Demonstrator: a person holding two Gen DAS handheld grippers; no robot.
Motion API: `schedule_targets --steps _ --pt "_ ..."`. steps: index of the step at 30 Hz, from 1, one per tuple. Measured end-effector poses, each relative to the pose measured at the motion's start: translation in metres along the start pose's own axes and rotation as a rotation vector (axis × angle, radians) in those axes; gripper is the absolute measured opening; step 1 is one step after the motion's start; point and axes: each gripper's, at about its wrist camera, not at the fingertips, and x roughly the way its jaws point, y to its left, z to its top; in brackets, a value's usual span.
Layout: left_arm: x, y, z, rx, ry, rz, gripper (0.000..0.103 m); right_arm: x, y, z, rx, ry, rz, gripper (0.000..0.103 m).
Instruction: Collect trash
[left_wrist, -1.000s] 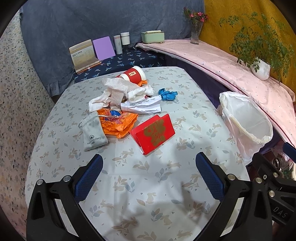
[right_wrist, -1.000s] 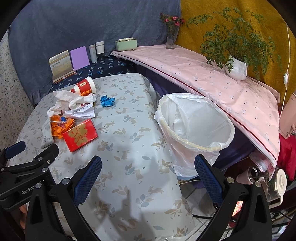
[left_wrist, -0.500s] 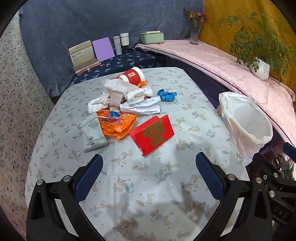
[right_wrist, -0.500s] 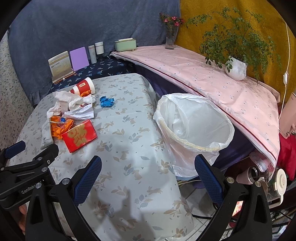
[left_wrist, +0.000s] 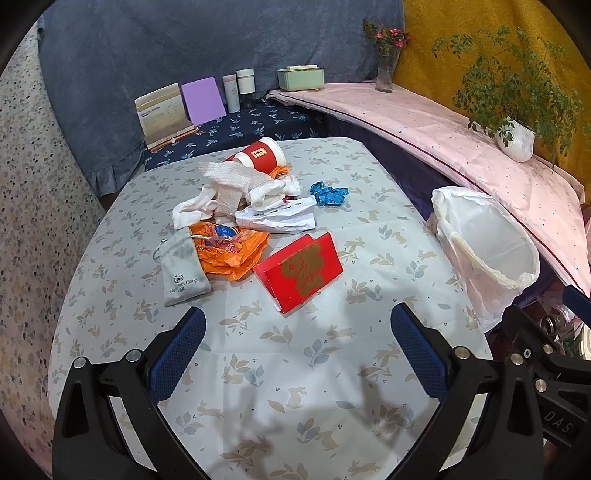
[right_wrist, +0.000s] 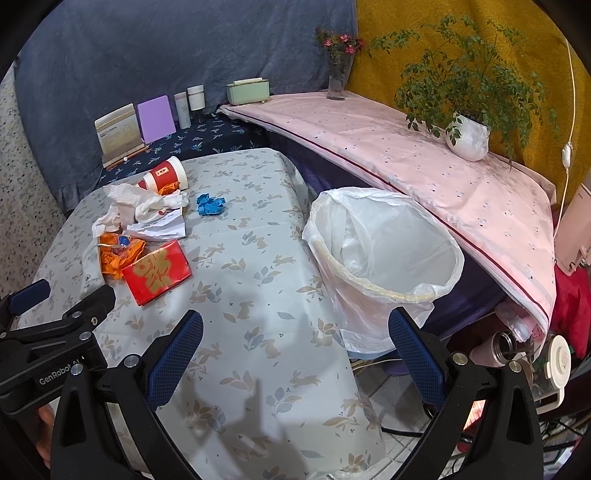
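A white-lined trash bin (right_wrist: 384, 258) stood beside the floral-clothed table (left_wrist: 295, 369) with nothing visible inside, while the litter — a tipped red paper cup (left_wrist: 260, 155), orange plastic bag (left_wrist: 231, 254), red box (left_wrist: 299, 271), grey pouch (left_wrist: 183, 273) and blue scrap (left_wrist: 328, 194) — lay heaped on the tabletop. The left gripper (left_wrist: 295, 354) and right gripper (right_wrist: 293, 354) both hovered with jaws spread wide, holding nothing.

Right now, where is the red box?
In the left wrist view the red box lies mid-table, nearest the fingers, just right of the orange bag and in front of the crumpled paper.
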Motion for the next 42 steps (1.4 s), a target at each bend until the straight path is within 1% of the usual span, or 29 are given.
schedule_targets --steps 20,31,37,42 --pt "-0.006 -0.001 0.001 0.002 -0.019 -0.003 0.096 -0.004 0.0 -0.001 0.003 -0.006 0.001 0.096" --pt "-0.005 0.003 0.002 0.005 -0.016 -0.029 0.096 -0.004 0.001 -0.001 0.005 -0.006 -0.001 0.096" --pt "0.0 0.012 0.001 -0.008 -0.007 -0.041 0.096 -0.005 0.007 0.002 0.01 -0.018 -0.012 0.096" --pt "0.008 0.032 0.003 -0.048 -0.008 -0.051 0.096 -0.004 0.012 0.003 0.014 -0.036 -0.015 0.096"
